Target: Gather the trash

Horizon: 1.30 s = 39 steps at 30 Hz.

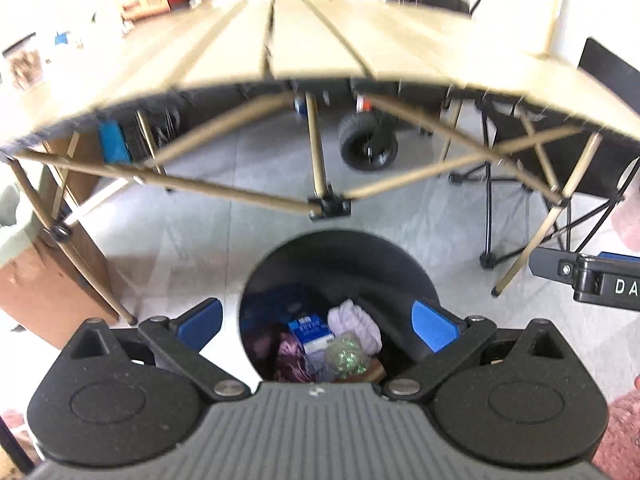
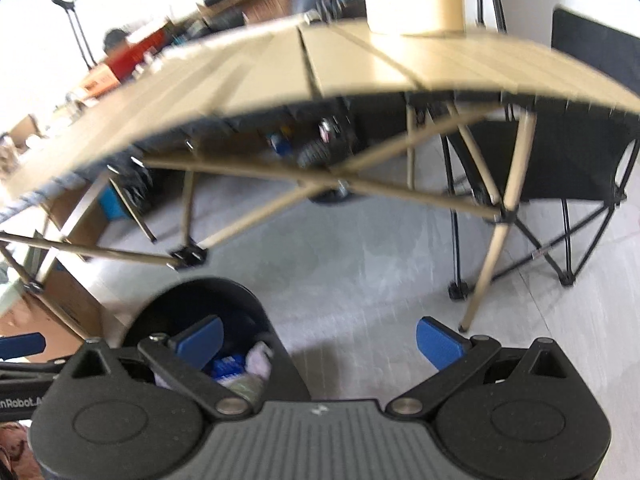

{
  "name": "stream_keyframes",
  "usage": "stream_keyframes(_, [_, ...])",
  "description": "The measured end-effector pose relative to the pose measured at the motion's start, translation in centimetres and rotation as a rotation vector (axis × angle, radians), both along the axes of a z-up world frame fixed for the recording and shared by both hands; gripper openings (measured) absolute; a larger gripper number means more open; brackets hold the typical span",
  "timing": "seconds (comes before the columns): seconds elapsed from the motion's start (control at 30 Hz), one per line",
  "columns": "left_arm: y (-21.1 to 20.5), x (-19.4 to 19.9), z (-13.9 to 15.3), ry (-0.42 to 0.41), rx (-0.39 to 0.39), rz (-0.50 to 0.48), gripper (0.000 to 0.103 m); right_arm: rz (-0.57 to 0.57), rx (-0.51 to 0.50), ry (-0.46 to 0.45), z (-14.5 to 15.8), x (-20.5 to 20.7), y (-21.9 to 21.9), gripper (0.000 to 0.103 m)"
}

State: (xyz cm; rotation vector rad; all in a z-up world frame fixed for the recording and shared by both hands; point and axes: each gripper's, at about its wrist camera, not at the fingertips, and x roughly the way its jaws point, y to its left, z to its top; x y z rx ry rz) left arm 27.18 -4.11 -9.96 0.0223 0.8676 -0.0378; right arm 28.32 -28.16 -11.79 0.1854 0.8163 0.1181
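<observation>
Trash (image 1: pixel 332 340) lies in the bin (image 1: pixel 360 252) directly below your left gripper (image 1: pixel 318 326), whose jaws stand wide apart and empty. Your right gripper (image 2: pixel 320 340), also spread and empty, hangs beside the bin, over floor (image 2: pixel 360 280).

My left tongs (image 1: pixel 318 322) and right tongs (image 2: pixel 320 340) match: blue pads on black linkage arms, silver pivot screws, ribbed grey housing. A fuzzy pink sleeve (image 1: pixel 618 436) shows near right.

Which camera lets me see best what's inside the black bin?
The left wrist view: it looks straight down into the round black trash bin, showing wrappers and a blue carton. In the right wrist view the bin sits off left, partly hidden.
</observation>
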Motion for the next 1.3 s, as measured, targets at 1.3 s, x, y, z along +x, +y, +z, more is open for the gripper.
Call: stream_keyframes(1.3, [6.1, -27.1, 9.9, -0.395, -0.029, -0.034, 0.103, 0.165, -0.038, -0.303, 12.0, -27.9, 4.1, 0.103])
